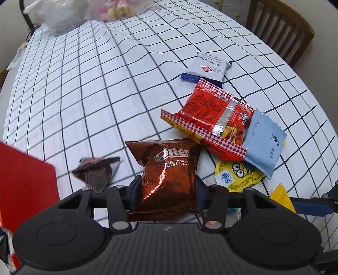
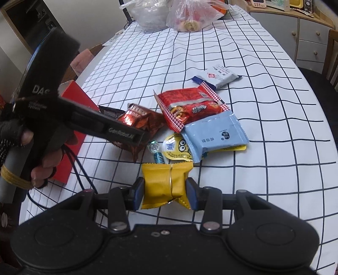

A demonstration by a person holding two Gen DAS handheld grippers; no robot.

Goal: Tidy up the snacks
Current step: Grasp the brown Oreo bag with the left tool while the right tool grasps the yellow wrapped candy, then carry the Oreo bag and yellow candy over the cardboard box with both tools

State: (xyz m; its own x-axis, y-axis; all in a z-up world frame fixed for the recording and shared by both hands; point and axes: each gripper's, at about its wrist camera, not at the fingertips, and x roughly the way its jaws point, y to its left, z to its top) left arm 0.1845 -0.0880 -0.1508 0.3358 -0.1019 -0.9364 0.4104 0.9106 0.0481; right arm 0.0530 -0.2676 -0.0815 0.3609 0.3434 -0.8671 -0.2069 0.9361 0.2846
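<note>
A brown Oreo packet (image 1: 169, 169) lies on the checked tablecloth (image 1: 105, 84), and my left gripper (image 1: 168, 190) is shut on its lower half, a blue pad against each side. The right wrist view shows that gripper (image 2: 139, 135) coming in from the left over the same packet (image 2: 139, 118). My right gripper (image 2: 165, 190) is shut on a yellow packet (image 2: 162, 182), held just above the cloth. Beyond lie a red noodle-snack pack (image 1: 211, 112), a light blue packet (image 1: 264, 146), a yellow round jelly cup (image 1: 236, 173) and a white-and-blue packet (image 1: 207, 67).
A red box (image 1: 23, 175) stands at the left table edge, with a small dark wrapper (image 1: 97, 169) beside it. Two small candies (image 2: 157, 152) lie near the jelly cup. Plastic bags (image 2: 190, 14) sit at the far end. A wooden chair (image 1: 281, 27) stands at the right.
</note>
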